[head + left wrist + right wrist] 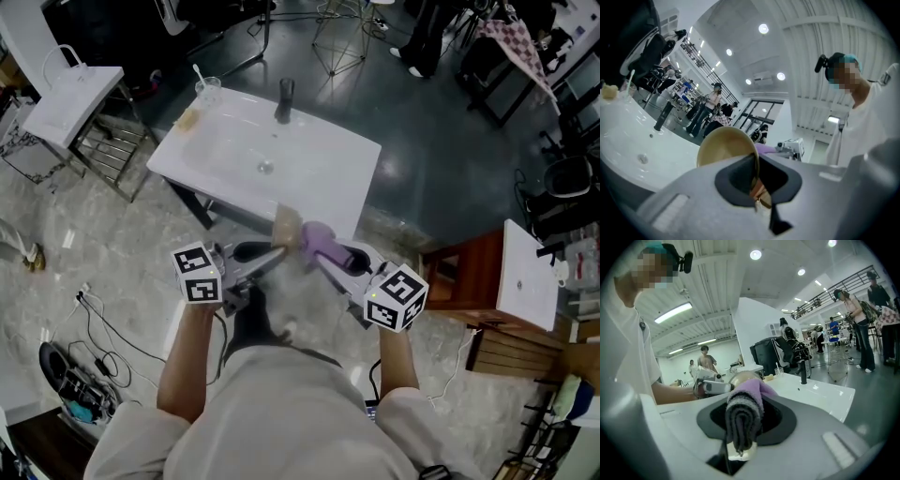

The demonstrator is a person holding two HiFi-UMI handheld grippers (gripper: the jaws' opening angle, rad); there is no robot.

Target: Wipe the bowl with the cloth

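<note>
head view: tan bowl (287,225) up in the air by the white sink (323,173), tipped so purple cloth (323,246) reaches it | left gripper view: left gripper (757,194) clamped on bowl rim, steadying it prob | right gripper view: right gripper (740,446) pinching folded cloth, end right up at bowl

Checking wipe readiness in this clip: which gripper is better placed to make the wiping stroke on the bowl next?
Right. The right gripper has its fingers shut on the purple cloth, which sits right beside the tan bowl. The left gripper is clamped on the bowl's rim, so it likely just steadies it.
</note>
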